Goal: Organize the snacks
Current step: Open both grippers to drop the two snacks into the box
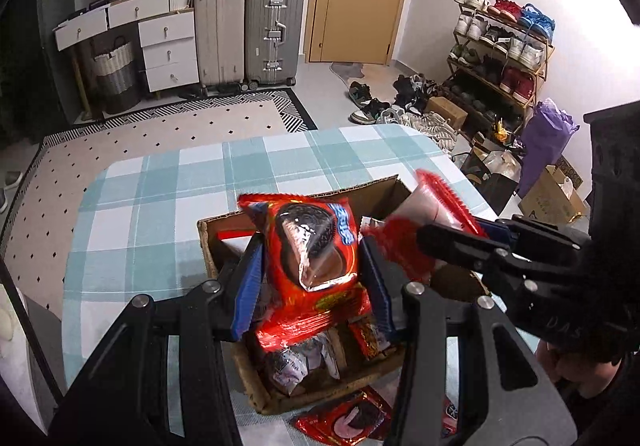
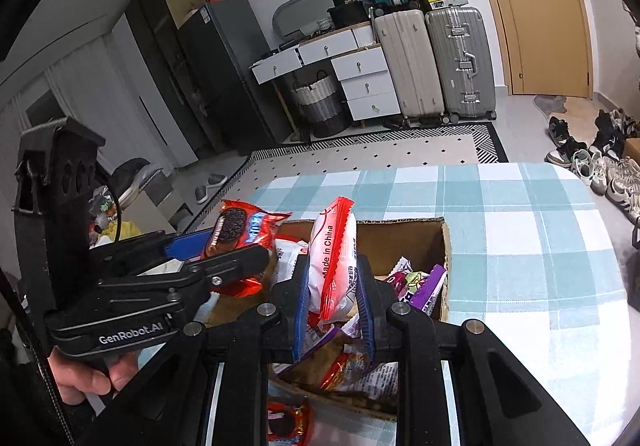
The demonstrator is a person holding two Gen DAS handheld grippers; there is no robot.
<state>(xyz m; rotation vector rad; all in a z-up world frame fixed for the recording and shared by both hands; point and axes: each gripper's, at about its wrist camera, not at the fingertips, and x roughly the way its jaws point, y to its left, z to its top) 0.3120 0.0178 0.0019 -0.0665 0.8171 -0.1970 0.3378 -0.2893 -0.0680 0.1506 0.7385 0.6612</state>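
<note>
Over a checked tablecloth (image 1: 160, 181), I held two snack packets above an open cardboard box (image 1: 224, 221) already filled with wrappers. My left gripper (image 1: 310, 266) was clamped on a red cookie packet (image 1: 312, 246), its blue pads pressing both sides — the packet hung over the box's middle. My right gripper (image 2: 334, 286) pinched a white-and-red packet (image 2: 332, 258) upright above the same box. Another red packet (image 1: 348, 418) lay on the cloth just outside the box's near wall.
</note>
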